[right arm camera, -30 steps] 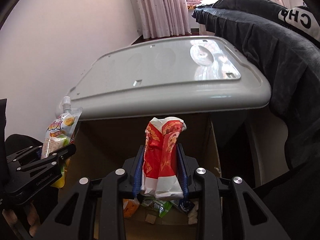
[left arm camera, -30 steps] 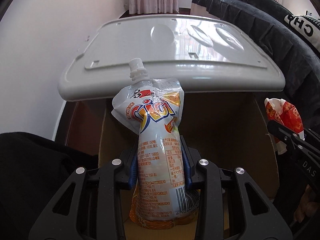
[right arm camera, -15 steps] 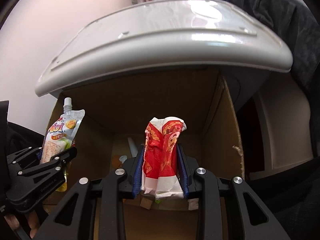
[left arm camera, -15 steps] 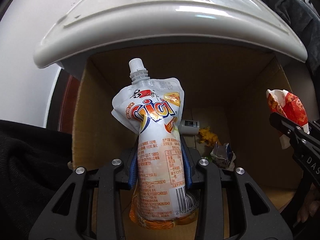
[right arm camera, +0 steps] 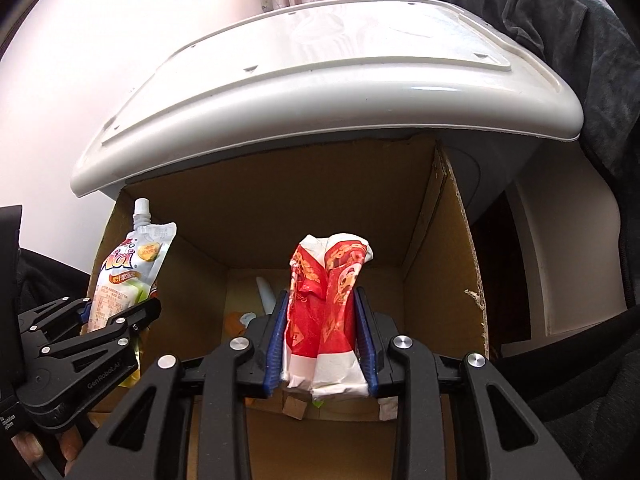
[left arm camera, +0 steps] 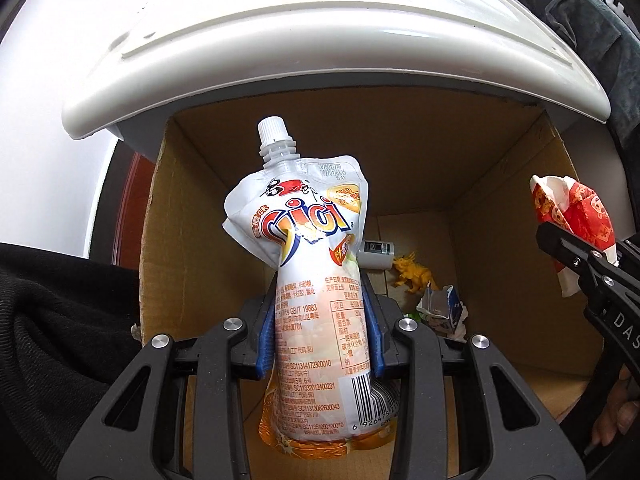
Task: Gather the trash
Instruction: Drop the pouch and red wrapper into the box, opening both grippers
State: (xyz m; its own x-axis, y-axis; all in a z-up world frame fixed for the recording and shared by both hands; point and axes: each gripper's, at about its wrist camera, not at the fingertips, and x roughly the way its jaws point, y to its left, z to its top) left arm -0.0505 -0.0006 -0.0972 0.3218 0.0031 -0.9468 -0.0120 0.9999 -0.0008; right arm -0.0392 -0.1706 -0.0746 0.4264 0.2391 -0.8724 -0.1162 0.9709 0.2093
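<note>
My left gripper is shut on a white and orange drink pouch with a screw cap, held upright over an open cardboard box. My right gripper is shut on a crumpled red and white wrapper, also held over the cardboard box. The pouch also shows at the left of the right wrist view, and the wrapper at the right of the left wrist view.
A white plastic lid or tray overhangs the box's far side. Trash lies on the box floor: a yellow toy, a crumpled carton, a small bottle. Dark fabric hangs at the right.
Both grippers have tilted down and moved in over the box, so its inside and the trash on its floor came into view. Both still hold their items.
</note>
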